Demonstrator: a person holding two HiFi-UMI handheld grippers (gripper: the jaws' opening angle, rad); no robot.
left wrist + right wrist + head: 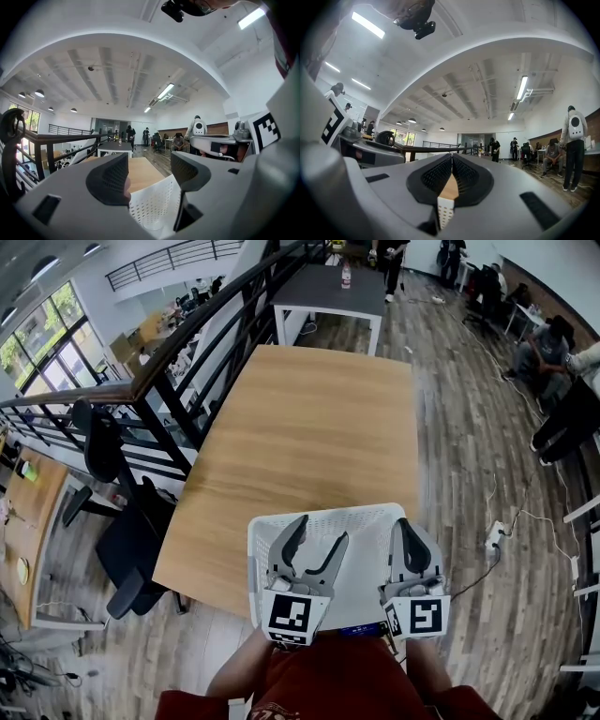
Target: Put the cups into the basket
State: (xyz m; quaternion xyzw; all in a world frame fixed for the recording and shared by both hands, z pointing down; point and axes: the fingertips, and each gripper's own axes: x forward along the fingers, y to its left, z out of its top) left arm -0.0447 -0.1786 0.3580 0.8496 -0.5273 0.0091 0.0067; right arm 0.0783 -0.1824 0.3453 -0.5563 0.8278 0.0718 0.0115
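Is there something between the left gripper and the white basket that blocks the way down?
Nothing visible does. The left gripper, its fingers apart and empty, hangs directly over the white basket at the near edge of the wooden table. Only open space shows between them.

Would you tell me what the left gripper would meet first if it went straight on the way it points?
Likely nothing close: the left gripper, jaws open, points level over the white perforated plastic basket, seemingly clearing its far wall, with the light wooden tabletop beyond. Height is hard to judge.
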